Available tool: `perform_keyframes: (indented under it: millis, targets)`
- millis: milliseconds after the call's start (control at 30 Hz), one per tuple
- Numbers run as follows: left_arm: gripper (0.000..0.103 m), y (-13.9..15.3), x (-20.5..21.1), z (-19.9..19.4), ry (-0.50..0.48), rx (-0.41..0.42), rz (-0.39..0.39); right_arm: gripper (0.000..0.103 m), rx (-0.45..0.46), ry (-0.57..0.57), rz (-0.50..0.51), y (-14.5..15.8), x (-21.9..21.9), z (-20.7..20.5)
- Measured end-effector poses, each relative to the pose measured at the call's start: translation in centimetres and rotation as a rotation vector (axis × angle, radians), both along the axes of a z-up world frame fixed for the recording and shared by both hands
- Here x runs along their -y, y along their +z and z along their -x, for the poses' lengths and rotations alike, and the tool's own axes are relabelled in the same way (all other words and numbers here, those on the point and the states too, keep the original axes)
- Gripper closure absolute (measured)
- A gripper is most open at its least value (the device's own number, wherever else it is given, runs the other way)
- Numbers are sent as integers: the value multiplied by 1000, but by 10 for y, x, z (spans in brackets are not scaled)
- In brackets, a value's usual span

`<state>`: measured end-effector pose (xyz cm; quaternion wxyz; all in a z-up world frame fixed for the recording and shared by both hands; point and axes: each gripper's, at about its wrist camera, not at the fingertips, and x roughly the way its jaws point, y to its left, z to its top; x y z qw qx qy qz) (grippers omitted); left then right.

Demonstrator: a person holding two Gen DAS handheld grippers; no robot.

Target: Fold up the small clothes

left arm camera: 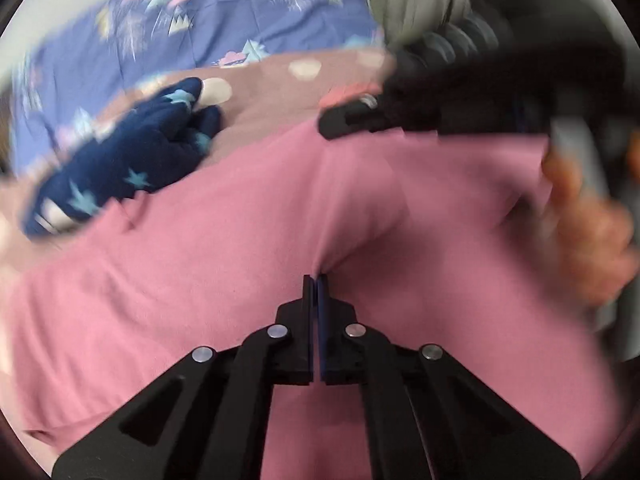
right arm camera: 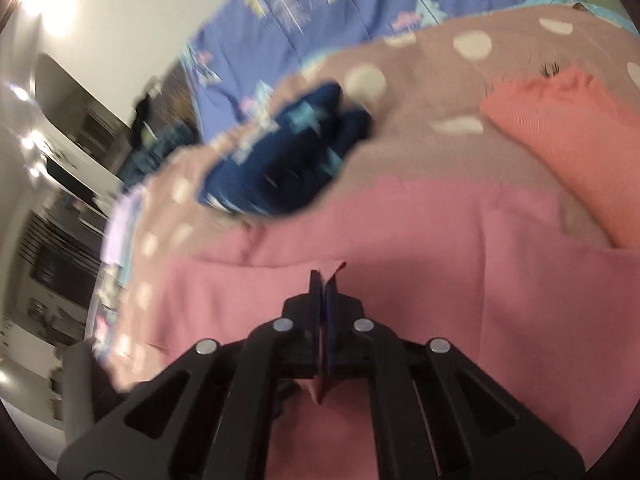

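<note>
Pink garment (left arm camera: 200,300) lies spread on the dotted blanket (right arm camera: 420,92), long axis apparently side to side, though blur hides its ends. Left tool (left arm camera: 318,280) is pinched onto a ridge of it; right tool (right arm camera: 324,278) clamps an edge. Navy star cloth (right arm camera: 292,160) lies beyond, coral piece (right arm camera: 560,128) to the right.

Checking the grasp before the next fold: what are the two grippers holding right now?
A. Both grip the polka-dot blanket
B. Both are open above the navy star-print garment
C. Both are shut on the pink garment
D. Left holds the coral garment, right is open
C: the left gripper and the right gripper each have their jaws closed, with fabric of the pink garment pinched between them.
</note>
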<state>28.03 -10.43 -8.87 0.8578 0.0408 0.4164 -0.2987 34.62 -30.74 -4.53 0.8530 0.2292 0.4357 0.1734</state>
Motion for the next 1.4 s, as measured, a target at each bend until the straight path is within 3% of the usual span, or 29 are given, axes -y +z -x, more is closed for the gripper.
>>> perform_keyframes:
  millis: [100, 133, 167, 200, 267, 300, 333, 467, 567, 633, 667, 733, 767, 833, 900, 1000, 1033, 1067, 1133, 1167, 1200, 1233, 1267, 1333, 1400]
  targets:
    - [102, 19, -20, -2, 0, -57, 227, 94, -20, -52, 28, -4, 15, -6]
    - [102, 18, -22, -4, 8, -80, 246, 83, -50, -64, 13, -12, 21, -8]
    - [102, 15, -23, -5, 23, -90, 241, 62, -84, -74, -15, -20, 26, -9]
    - [102, 11, -22, -4, 28, -82, 224, 57, -118, -87, -50, -32, 32, -5]
    - [91, -1, -21, 2, 12, -101, 197, 57, -140, -82, -57, -43, 34, 3]
    - [72, -7, -19, 5, 1, -132, 197, 59, -129, -70, -37, -45, 34, 9]
    - [63, -10, -20, 10, 5, -149, 189, 60, -117, -63, -19, -45, 33, 14]
    - [63, -4, -46, 45, 39, -65, 102, 59, -67, -42, 82, -34, 25, 34]
    - [51, 6, -94, 64, 154, 33, 52, 49, -30, 6, 210, -30, 3, 40]
    - [46, 13, -135, 76, 261, 96, 18, 47, -35, 11, 262, -34, -3, 37]
    - [46, 14, -154, 78, 318, 105, -6, 59, -42, 9, 287, -37, -7, 33]
    - [45, 13, -186, 78, 413, 92, -28, 101, -65, 24, 372, -44, -22, 28]
    - [45, 9, -205, 77, 466, 74, -30, 101, -55, 4, 396, -42, -24, 29]
    - [45, 3, -231, 75, 526, 43, -18, 101, -34, -55, 440, -30, -25, 33]
    - [45, -8, -247, 73, 538, 1, 2, 101, -48, -134, 521, -24, -23, 34]
    - [45, -21, -251, 65, 520, -33, 13, 99, -94, -152, 632, -25, -27, 31]
    - [45, -24, -250, 62, 510, -43, 17, 90, -91, -183, 661, -21, -29, 31]
    - [45, -27, -247, 57, 495, -49, 17, 73, -59, -248, 701, -11, -33, 34]
    - [45, -30, -241, 50, 468, -27, -10, 59, 32, -296, 707, 9, -47, 39]
    - [45, -30, -236, 46, 454, -19, -29, 59, 77, -279, 690, 18, -59, 39]
    - [56, -31, -234, 42, 444, -16, -32, 59, 126, -195, 640, 30, -84, 35]
    - [73, -32, -232, 39, 430, -17, -18, 59, 143, -120, 605, 35, -104, 31]
    - [79, -34, -232, 38, 419, -25, 3, 60, 151, -50, 573, 38, -122, 27]
    - [81, -36, -233, 39, 421, -24, 34, 60, 163, 153, 507, 42, -180, 15]
    - [81, -35, -233, 40, 429, -22, 48, 63, 171, 309, 523, 37, -241, 6]
